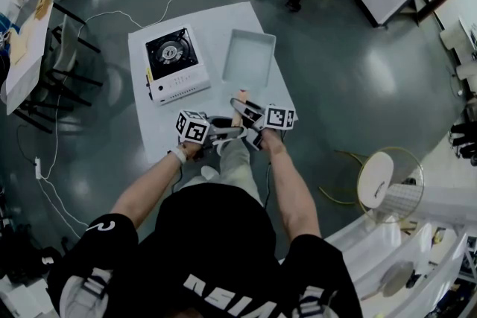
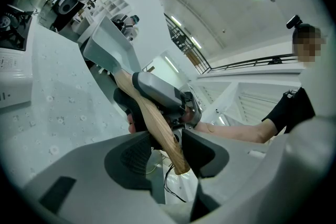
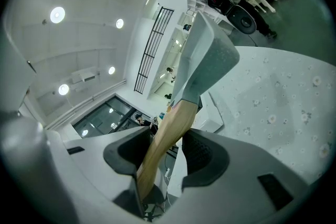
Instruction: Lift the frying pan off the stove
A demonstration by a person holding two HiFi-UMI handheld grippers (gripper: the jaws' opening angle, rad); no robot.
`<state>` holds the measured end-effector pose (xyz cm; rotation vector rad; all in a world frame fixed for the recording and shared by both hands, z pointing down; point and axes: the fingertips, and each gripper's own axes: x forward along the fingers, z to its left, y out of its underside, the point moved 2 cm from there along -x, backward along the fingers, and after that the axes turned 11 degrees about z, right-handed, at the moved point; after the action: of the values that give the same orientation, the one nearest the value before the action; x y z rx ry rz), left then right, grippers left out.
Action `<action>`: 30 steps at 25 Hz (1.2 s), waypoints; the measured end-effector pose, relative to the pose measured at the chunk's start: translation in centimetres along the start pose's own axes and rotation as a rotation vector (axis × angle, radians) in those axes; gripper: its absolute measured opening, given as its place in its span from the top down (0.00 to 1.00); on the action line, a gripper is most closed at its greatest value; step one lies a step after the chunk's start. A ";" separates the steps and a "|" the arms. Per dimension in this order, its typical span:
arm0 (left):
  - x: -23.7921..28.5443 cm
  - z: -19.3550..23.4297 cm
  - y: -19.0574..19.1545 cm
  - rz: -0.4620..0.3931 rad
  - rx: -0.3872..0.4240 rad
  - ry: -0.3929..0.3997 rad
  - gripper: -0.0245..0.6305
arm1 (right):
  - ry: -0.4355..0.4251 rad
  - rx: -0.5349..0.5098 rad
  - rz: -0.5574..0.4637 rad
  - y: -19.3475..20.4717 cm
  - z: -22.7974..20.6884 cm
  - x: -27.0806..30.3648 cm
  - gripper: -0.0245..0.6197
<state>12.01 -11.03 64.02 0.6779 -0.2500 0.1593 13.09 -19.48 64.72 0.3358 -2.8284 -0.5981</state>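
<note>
**Q:** Where is the pan, and which way does it run?

**A:** The pan (image 1: 248, 57), grey and rectangular, is off the stove (image 1: 175, 62) and just to its right, over the white table (image 1: 156, 132). Whether it rests on the table or hangs just above it cannot be told. Its long axis runs from the far side of the table toward the person. The body is the far end, and the wooden handle (image 1: 239, 102) points back toward the near edge.

**Q:** What has hold of it?

**A:** Both grippers, and only on the handle. The left gripper (image 2: 160, 148) comes in from the left and is clamped on the wood close to the handle's free end, a pad on each side. The right gripper (image 3: 164, 152) comes in from the right and is clamped on the handle a little nearer the pan's body. Each lies across the handle, its marker cube turned outward.

**Q:** And the stove?

**A:** It sits on the left part of the table, its burner bare.
</note>
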 end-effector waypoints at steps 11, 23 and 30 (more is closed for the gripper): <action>0.2 0.0 0.0 0.007 0.000 0.002 0.70 | 0.003 -0.021 -0.003 -0.1 -0.1 -0.2 0.68; 0.0 -0.1 -0.1 0.007 0.000 -0.005 0.70 | 0.002 0.009 0.001 0.0 0.0 -0.1 0.68; 0.1 0.1 0.0 0.012 -0.004 -0.003 0.70 | -0.016 -0.002 0.003 -0.1 0.0 0.1 0.67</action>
<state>12.07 -11.10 64.05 0.6728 -0.2576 0.1692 12.98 -19.59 64.72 0.3281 -2.8428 -0.6049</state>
